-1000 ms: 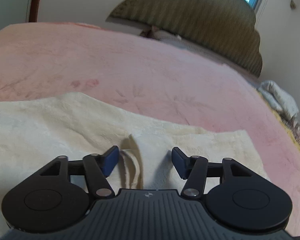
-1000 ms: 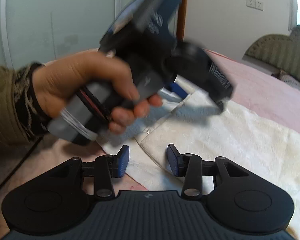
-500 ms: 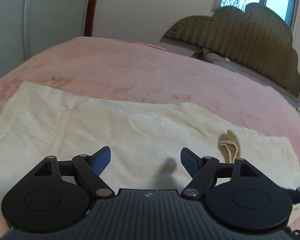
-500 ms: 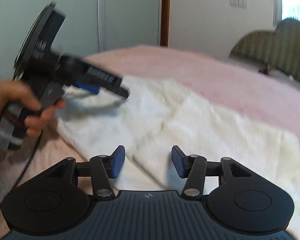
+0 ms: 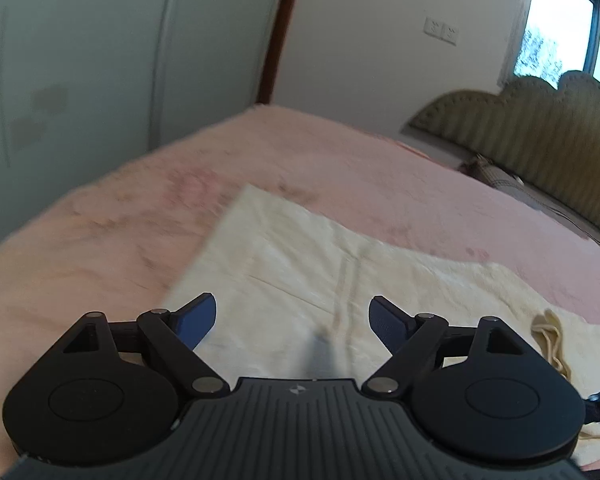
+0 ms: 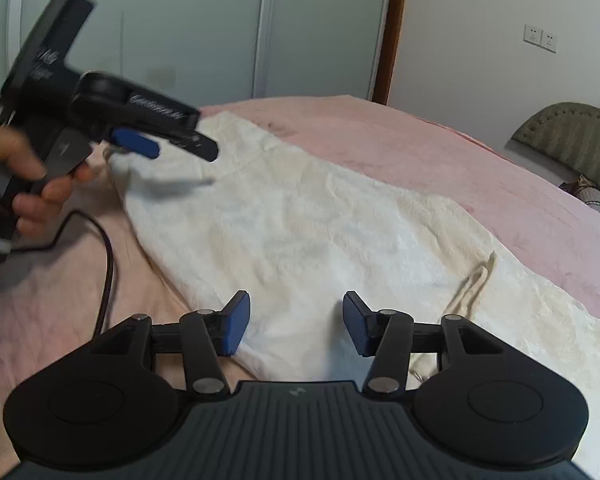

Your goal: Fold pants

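Note:
Cream pants [image 5: 300, 264] lie flat and lengthwise on the pink bed; in the right wrist view the pants [image 6: 300, 220] run from far left to near right. A cream drawstring [image 5: 548, 336] rests on them; it is the same drawstring [image 6: 472, 280] that shows near my right fingers. My left gripper [image 5: 292, 312] hovers over the pants' far end near a corner, its jaws opening with nothing between them. It also shows as the left gripper [image 6: 180, 146] held in a hand [image 6: 28, 176]. My right gripper [image 6: 294, 312] is open above the pants' near edge, holding nothing.
The pink blanket [image 5: 100, 240] covers the bed on every side of the pants. A black cable [image 6: 108, 256] trails from the left hand across the blanket. A green padded headboard [image 5: 540, 120] stands at the far right. Pale wardrobe doors [image 5: 80, 60] rise beyond the bed's edge.
My left gripper swept along the pants away from the drawstring to the other end while its jaws widened. My right gripper shifted over the near edge and its jaws spread slightly.

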Demonstrator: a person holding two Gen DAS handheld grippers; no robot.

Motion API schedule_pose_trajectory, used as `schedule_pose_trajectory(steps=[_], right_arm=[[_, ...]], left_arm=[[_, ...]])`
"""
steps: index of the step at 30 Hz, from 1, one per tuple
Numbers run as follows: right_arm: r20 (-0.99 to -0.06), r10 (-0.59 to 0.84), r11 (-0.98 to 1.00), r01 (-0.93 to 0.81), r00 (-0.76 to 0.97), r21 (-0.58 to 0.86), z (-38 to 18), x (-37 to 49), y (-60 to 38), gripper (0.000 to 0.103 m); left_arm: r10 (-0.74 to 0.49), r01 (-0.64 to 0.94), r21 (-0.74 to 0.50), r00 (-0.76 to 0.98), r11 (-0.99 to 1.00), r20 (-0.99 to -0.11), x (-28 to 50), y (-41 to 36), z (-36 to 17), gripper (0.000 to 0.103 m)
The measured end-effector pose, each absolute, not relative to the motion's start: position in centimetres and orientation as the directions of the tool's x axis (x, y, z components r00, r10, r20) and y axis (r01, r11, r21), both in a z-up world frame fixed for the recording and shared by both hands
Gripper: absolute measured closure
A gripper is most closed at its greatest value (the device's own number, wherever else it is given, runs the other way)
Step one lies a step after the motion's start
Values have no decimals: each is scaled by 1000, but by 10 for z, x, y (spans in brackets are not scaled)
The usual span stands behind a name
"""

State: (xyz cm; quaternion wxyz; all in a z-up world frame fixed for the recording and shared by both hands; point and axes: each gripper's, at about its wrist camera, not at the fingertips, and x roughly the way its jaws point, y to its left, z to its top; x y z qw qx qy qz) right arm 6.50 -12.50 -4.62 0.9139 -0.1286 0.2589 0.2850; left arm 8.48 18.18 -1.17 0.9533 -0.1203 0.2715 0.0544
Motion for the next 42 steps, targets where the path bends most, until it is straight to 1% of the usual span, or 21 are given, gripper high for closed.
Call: schedule_pose_trajectory(steps=[2,4,7,10,14,17,20,22,23,24,25,26,29,32,35,36,37,39,40,41,42], right_arm=[[-513,486,795,-602,707,-76,-37,66,-121,53],[-473,507,778,-618,720,-107,-27,59,-111,53],[-444,533,732,-655,721,-185,-24,53,-85,53],[-452,541,658,-692,709,-298,-31,45,-50,53],[-472,532,532,-711,703,-459,-52,36,-5,53],[-479,484,455,-678,732,-577,-71,35,24,53],[-424,458,417,-611,781,-673,-85,40,46,53],[-397,452,403,-580,799,-708,-88,44,57,53],[-393,456,394,-577,799,-716,-89,47,62,54],[-390,461,386,-576,797,-721,-89,52,71,58],[-390,473,375,-581,790,-723,-89,55,76,65],[-405,483,359,-598,776,-717,-89,58,80,78],[-419,515,378,-636,748,-673,-80,62,82,88],[-425,560,480,-696,712,-533,-56,73,62,91],[-427,595,547,-732,681,-405,-36,89,46,90],[-439,613,544,-754,657,-369,-32,93,42,90],[-471,631,529,-786,616,-320,-29,97,37,90],[-506,668,508,-831,547,-228,-22,102,22,90],[-500,690,511,-841,524,-175,-17,103,12,90],[-486,705,528,-840,517,-128,-12,105,3,90],[-468,712,561,-825,524,-70,-7,111,-10,90]], left_arm=[[95,-224,-194,852,955,-514,77,195,-6,16],[107,-269,-243,846,932,-523,72,214,-3,16],[17,-279,-390,832,877,-555,66,244,-3,16],[-89,-266,-508,816,819,-571,59,262,-8,16],[-209,-236,-602,791,763,-575,55,271,-18,16],[-305,-221,-680,768,700,-563,61,276,-30,13],[-356,-239,-735,754,635,-552,66,280,-42,10],[-382,-242,-767,755,594,-534,71,283,-47,6],[-397,-241,-783,754,573,-523,73,284,-50,3],[-413,-244,-800,753,547,-512,77,285,-53,2],[-424,-249,-813,751,527,-505,80,286,-54,1],[-439,-249,-826,749,506,-495,85,286,-55,1],[-502,-218,-864,739,454,-450,103,284,-60,1],[-520,-189,-889,752,418,-404,120,278,-65,1],[-512,-193,-882,753,429,-414,137,271,-66,3],[-512,-182,-877,752,444,-415,141,268,-64,8],[-512,-173,-871,749,461,-420,145,266,-63,13],[-498,-191,-843,733,503,-463,153,262,-64,38],[-486,-201,-830,729,521,-482,155,261,-65,46],[-471,-214,-816,727,537,-500,156,260,-67,59],[-456,-224,-804,726,551,-515,157,259,-68,70]])
